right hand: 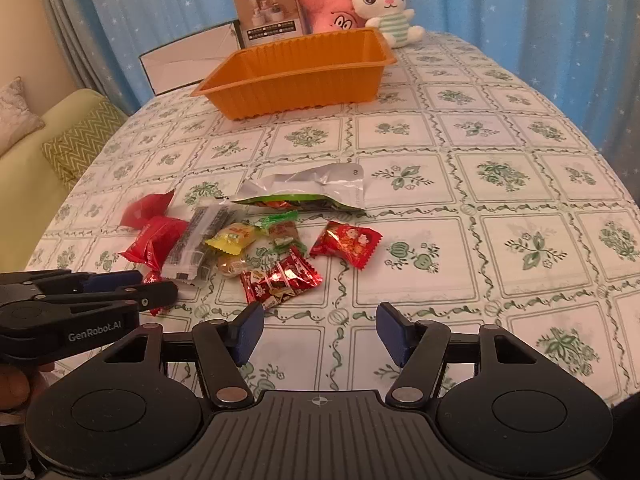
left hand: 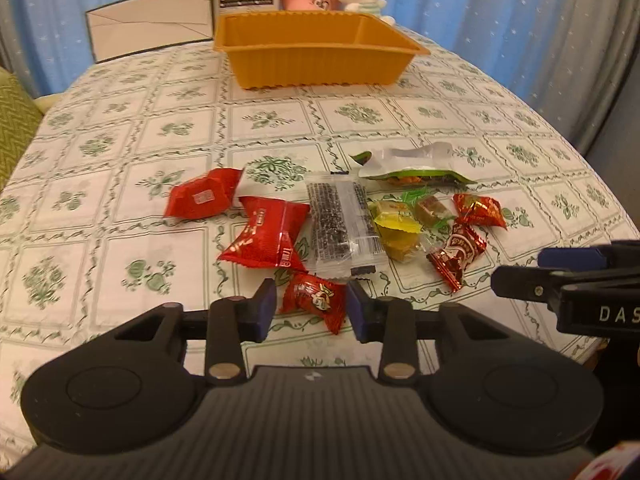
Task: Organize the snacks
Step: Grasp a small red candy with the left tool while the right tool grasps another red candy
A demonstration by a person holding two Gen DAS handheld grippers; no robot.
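Several wrapped snacks lie in a pile on the floral tablecloth. My left gripper (left hand: 312, 306) is open, its fingers on either side of a small red candy (left hand: 314, 304) at the near edge of the pile. Beyond it lie two red packets (left hand: 266, 238), a clear bar of dark sesame (left hand: 342, 228), yellow candies (left hand: 396, 232) and a green-edged pouch (left hand: 408, 166). My right gripper (right hand: 320, 330) is open and empty, over bare cloth just short of a shiny red candy (right hand: 280, 278). An empty orange bin (right hand: 296, 72) stands at the far side.
Behind the bin (left hand: 316, 50) stand a cardboard box (right hand: 270, 14), a pink plush (right hand: 332, 10), a white rabbit plush (right hand: 390, 8) and a white paper bag (right hand: 188, 62). A yellow-green sofa (right hand: 48, 136) is to the left of the table.
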